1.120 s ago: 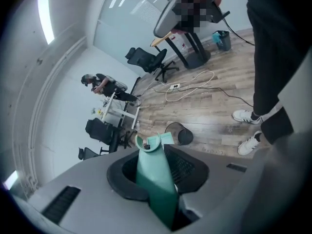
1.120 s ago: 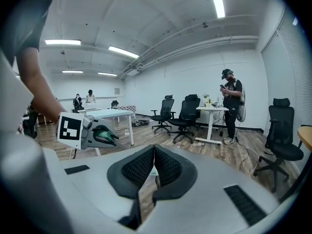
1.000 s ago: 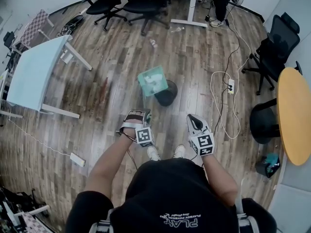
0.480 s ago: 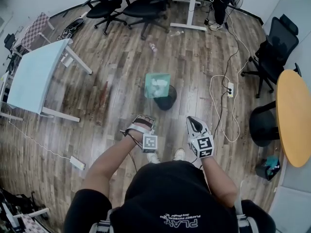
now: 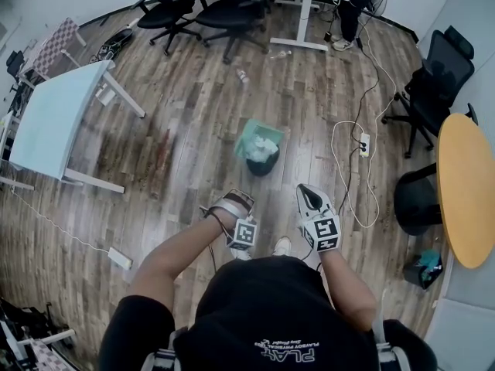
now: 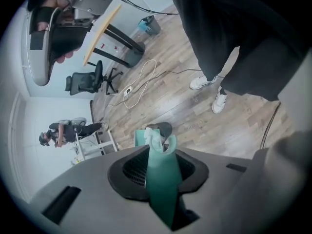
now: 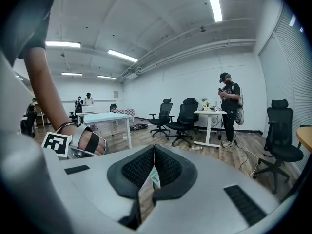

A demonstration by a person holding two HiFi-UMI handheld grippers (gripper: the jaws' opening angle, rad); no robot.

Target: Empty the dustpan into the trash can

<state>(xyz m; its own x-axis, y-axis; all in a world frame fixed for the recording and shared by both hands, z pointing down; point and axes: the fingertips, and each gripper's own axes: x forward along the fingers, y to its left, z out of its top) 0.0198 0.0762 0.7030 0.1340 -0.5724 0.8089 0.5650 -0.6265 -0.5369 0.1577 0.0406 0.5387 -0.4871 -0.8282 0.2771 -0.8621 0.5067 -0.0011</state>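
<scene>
**Dustpan tipped over the trash can**

The left gripper (image 5: pixel 234 204) points steeply down, its jaws clamped on the teal handle (image 6: pixel 163 189) of the dustpan (image 5: pixel 259 139). In the left gripper view the handle runs straight out between the two black pads to the pan at its far end. The pan hangs tilted over the mouth of the black trash can (image 5: pixel 261 165), which stands on the wood floor (image 5: pixel 193 122) just ahead of the person's shoes (image 5: pixel 282 246). White crumpled scraps (image 6: pixel 152 139) sit at the pan's lower edge, right above the can's opening; whether any have dropped inside cannot be told.

The right gripper (image 5: pixel 311 199) is held off to the side, near the left one but apart from it, pointing almost level across the room. Its jaws are together, pads meeting at the tips, with nothing gripped between them. It touches neither dustpan nor can.
</scene>
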